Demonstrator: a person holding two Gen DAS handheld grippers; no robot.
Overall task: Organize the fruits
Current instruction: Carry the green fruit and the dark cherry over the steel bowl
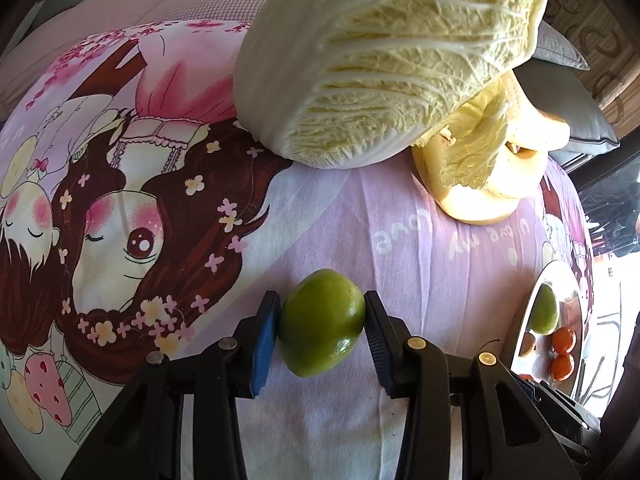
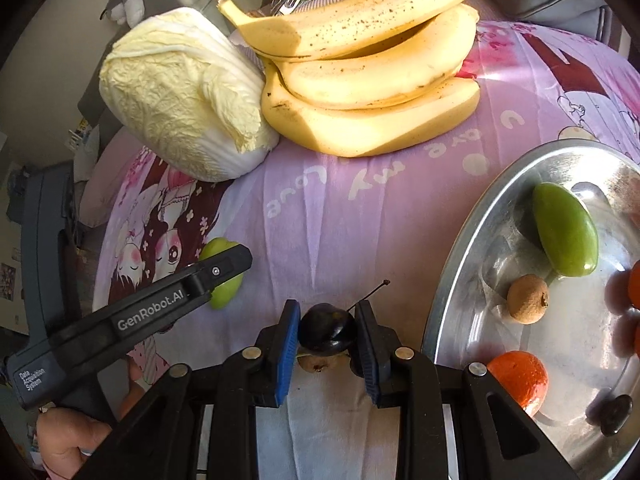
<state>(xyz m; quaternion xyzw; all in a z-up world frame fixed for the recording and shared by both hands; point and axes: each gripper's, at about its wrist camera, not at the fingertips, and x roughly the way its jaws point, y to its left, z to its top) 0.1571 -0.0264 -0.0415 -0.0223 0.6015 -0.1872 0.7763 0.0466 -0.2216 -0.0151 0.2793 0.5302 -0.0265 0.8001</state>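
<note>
1. Left wrist view is showing the left tool [image 1: 322,322] closing its two blue pads on a round green lime-like fruit [image 1: 322,322]; the pads are touching both sides of it, so the tool is only partly closed and is holding this fruit, which seems to be resting on the pink cartoon-printed cloth [image 1: 400,240].
2. Right wrist view is showing the right tool [image 2: 327,334] almost fully closed on a small dark purple cherry-like fruit with a thin stem [image 2: 327,330]. It is gripping the fruit from both sides, above the cloth.
3. A round shiny metal tray [image 2: 460,264] is lying to the right of the right tool, very near, and it is already carrying an oval green fruit [image 2: 566,230], a brown rough lychee-like fruit [image 2: 527,299], an orange mandarin [image 2: 520,376] and a small dark fruit [image 2: 616,414].
4. I judge that the right hand is the nearer one to the tray, so the dark fruit needs only a short move to the right over the rim. The left tool is standing well apart from the tray, on the left side.
5. A pale yellow napa cabbage [image 2: 180,96] and a bunch of yellow bananas [image 2: 372,72] are lying at the far side, touching each other.
</note>
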